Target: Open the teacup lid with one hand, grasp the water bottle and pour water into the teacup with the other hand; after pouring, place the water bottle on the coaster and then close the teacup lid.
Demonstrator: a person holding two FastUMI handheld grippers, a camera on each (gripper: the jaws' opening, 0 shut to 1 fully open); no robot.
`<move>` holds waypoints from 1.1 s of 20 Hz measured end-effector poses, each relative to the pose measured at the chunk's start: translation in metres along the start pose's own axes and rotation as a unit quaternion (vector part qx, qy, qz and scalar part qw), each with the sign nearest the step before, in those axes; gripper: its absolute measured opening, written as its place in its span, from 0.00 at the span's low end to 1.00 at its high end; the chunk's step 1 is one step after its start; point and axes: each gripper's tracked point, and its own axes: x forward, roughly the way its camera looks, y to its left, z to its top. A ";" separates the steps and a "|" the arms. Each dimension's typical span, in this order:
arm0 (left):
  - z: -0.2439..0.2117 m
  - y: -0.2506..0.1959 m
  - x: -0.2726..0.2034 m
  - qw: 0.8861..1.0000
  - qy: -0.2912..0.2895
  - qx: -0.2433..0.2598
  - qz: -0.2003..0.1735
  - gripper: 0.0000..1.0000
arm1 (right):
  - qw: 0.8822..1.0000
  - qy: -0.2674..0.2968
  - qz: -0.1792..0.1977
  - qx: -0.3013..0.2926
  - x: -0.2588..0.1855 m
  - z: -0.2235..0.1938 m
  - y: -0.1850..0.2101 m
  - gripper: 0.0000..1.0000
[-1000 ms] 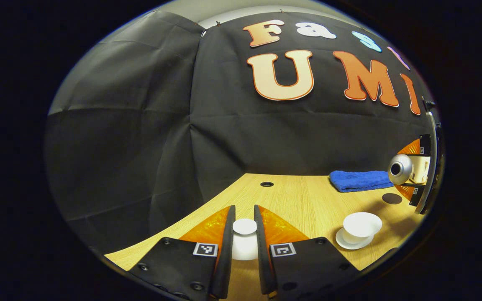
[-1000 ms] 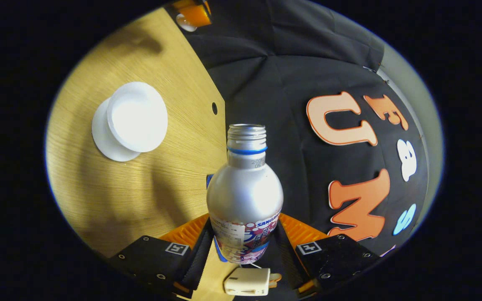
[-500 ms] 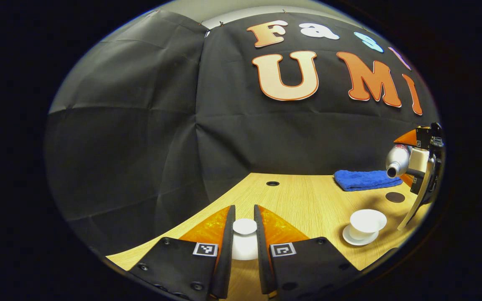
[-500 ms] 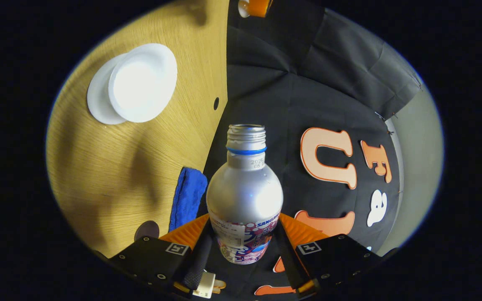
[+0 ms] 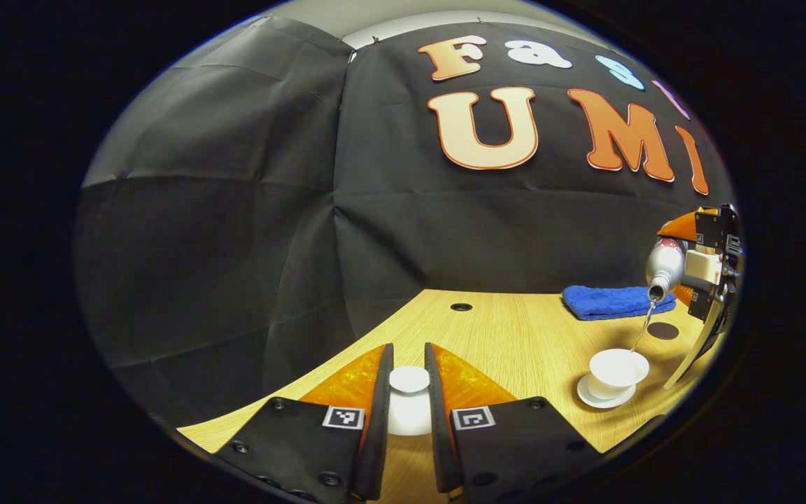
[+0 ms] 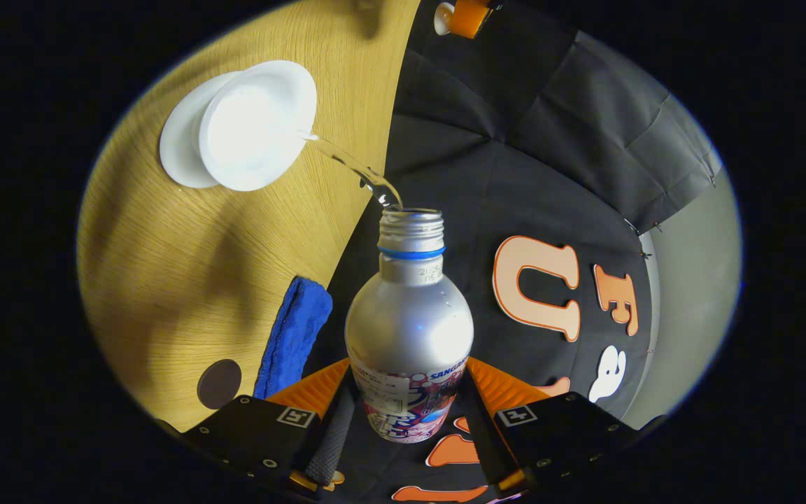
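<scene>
Since a second ago my right gripper (image 6: pixel 406 413) has tipped the water bottle (image 6: pixel 408 329) further over, and a thin stream of water (image 6: pixel 354 168) now runs from its mouth into the teacup (image 6: pixel 257 126), where before nothing flowed. My right jaws are closed narrow on the bottle's lower body, both fingers pressing its printed label, and the neck points to twelve o'clock in the right gripper view. From the mouth the stream arcs toward ten o'clock and lands inside the cup's rim. The cup sits on its saucer (image 6: pixel 180 150) on the wooden table (image 6: pixel 165 280). At seven o'clock lie the dark round coaster (image 6: pixel 219 383) and, just beside it, a folded blue cloth (image 6: pixel 294 334).

My left gripper (image 5: pixel 408 420) holds the teacup lid (image 5: pixel 408 402) as it did, jaws narrow with both fingers against the lid's sides, its knob rising between them. In the left gripper view the open teacup (image 5: pixel 618 371) stands at three o'clock, well apart from the lid, with the bottle (image 5: pixel 663 269) tilted above it, the coaster (image 5: pixel 663 330) and blue cloth (image 5: pixel 613 302) beyond.
</scene>
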 end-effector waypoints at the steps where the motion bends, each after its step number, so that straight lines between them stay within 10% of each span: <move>1: 0.000 -0.001 0.000 1.000 0.000 0.000 -0.001 0.32 | 1.000 -0.001 -0.004 -0.006 0.000 0.000 0.000 0.78; 22: -0.001 -0.003 -0.003 1.000 -0.002 -0.005 -0.005 0.31 | 0.993 -0.031 -0.063 -0.099 0.010 0.007 -0.026 0.78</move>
